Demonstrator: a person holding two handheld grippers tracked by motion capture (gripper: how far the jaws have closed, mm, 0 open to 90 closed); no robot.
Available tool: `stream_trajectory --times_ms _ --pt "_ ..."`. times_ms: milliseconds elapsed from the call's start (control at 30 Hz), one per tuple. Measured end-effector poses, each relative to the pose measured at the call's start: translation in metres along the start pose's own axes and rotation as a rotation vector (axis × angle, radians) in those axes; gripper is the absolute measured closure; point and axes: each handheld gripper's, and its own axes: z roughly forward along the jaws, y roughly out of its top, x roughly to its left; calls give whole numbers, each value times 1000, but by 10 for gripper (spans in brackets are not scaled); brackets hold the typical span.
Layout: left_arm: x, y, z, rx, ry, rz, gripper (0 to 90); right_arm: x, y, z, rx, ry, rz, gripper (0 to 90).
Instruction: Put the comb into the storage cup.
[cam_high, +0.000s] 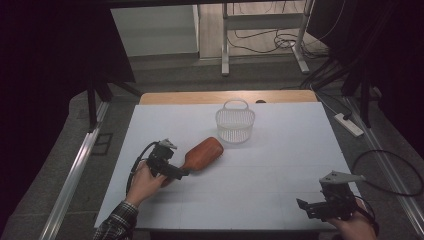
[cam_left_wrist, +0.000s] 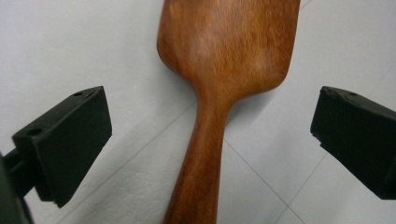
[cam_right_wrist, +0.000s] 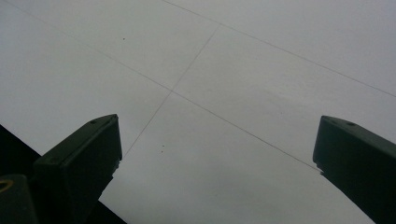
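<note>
Beyond wooden paddle (cam_high: 202, 152), white basket (cam_high: 235, 122)

One wooden paddle brush (cam_high: 202, 154), one white basket (cam_high: 235, 125), two hand-held grippers (cam_high: 180, 173)

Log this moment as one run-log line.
left gripper: open astride wooden brush handle, pads clear | right gripper: open over bare table | basket: upright beyond brush
</note>
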Motion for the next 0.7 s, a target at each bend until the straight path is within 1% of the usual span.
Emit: stream_trajectory --times_ms 67,133,233,333,433,567,667,700 --pt "0 0 3 25 3 1 0 0 0 0 1 0 -1 11" --pt "1 -1 5 36 11 -1 0 0 0 0 2 1 -2 11" --pt "2 -2 7 42 1 -19 0 1 0 0 4 0 -5 12" --pt "4 -2 9 63 -1 -27 0 1 0 0 6 1 -8 13" --pt "3 -2 12 97 19 -18 0 1 0 1 7 2 -10 15" --pt "2 0 12 109 15 -21 0 1 0 1 7 1 -11 15" --pt "0 1 13 126 29 -12 0 1 0 1 8 2 -10 15" --pt "-1 1 13 131 27 -9 0 1 0 1 7 0 -10 15"
